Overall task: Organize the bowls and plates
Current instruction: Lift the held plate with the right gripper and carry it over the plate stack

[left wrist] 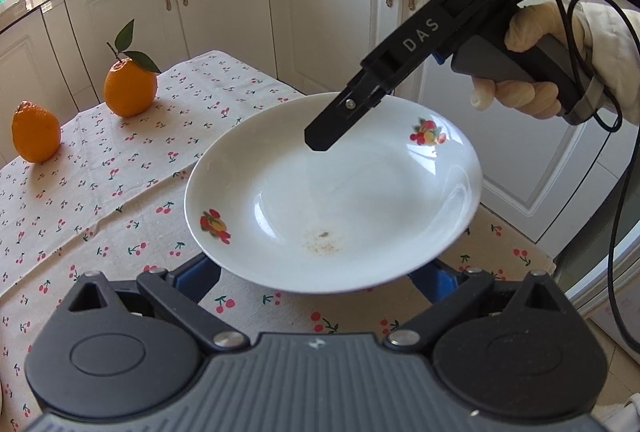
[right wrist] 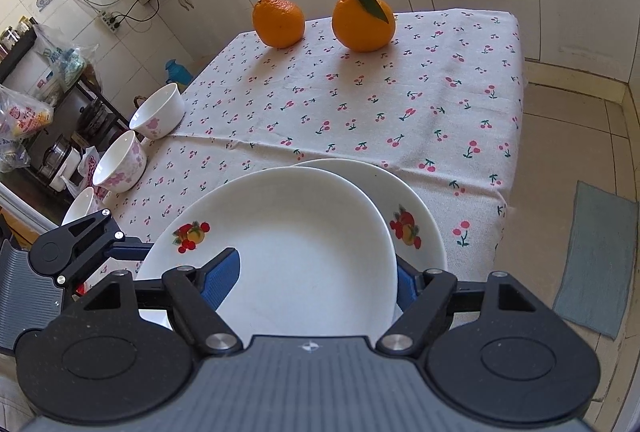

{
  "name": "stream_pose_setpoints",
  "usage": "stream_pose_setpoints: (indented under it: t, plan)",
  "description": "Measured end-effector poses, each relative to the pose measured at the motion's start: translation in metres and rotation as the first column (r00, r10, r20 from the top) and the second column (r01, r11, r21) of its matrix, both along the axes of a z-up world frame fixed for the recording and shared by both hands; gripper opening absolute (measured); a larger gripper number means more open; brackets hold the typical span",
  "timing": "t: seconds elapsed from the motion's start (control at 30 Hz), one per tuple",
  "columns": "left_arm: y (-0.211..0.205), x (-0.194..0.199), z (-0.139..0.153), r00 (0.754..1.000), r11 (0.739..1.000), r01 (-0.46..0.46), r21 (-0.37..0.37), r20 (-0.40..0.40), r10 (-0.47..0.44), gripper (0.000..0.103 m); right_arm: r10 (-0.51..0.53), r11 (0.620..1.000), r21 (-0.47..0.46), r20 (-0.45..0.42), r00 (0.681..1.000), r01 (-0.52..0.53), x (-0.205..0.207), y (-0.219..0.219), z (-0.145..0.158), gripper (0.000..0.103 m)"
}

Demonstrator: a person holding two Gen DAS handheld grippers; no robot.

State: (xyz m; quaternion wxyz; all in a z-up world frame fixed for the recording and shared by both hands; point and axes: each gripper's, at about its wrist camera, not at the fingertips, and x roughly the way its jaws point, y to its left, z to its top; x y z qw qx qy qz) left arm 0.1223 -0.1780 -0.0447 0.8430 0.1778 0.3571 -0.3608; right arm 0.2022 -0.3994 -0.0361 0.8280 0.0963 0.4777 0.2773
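A white plate (left wrist: 332, 200) with fruit prints hangs tilted over the cherry-print tablecloth (left wrist: 120, 192). In the right wrist view this plate (right wrist: 304, 232) overlaps a second, matching plate (right wrist: 416, 200) lying on the cloth to its right. My left gripper (left wrist: 318, 272) stands wide apart under the near rim, its fingertips hidden by the plate. My right gripper (right wrist: 316, 264) is open and straddles the plate's rim, one blue pad (right wrist: 224, 276) inside the dish and the other outside. In the left wrist view the right gripper (left wrist: 332, 128) comes down from the upper right in a gloved hand (left wrist: 528, 80).
Three white bowls with pink flowers (right wrist: 158, 112) (right wrist: 120, 162) (right wrist: 80, 206) line the table's left edge. Two oranges (right wrist: 278, 21) (right wrist: 362, 20) sit at the far end. White cabinets (left wrist: 332, 12) surround the table. A blue mat (right wrist: 596, 256) lies on the floor.
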Motion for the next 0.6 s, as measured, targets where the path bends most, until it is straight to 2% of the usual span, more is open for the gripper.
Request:
stream_pose_setpoints:
  t: [0.43, 0.6]
  plan:
    - [-0.001, 0.003, -0.001, 1.000, 1.000, 0.010, 0.004, 0.019, -0.011, 0.100, -0.036, 0.999, -0.008, 0.000, 0.999, 0.036, -0.012, -0.012, -0.001, 0.082]
    - [-0.001, 0.003, -0.002, 1.000, 1.000, 0.015, -0.001, 0.020, -0.015, 0.100, -0.036, 0.998, -0.045, 0.007, 0.999, 0.036, -0.015, -0.010, 0.002, 0.082]
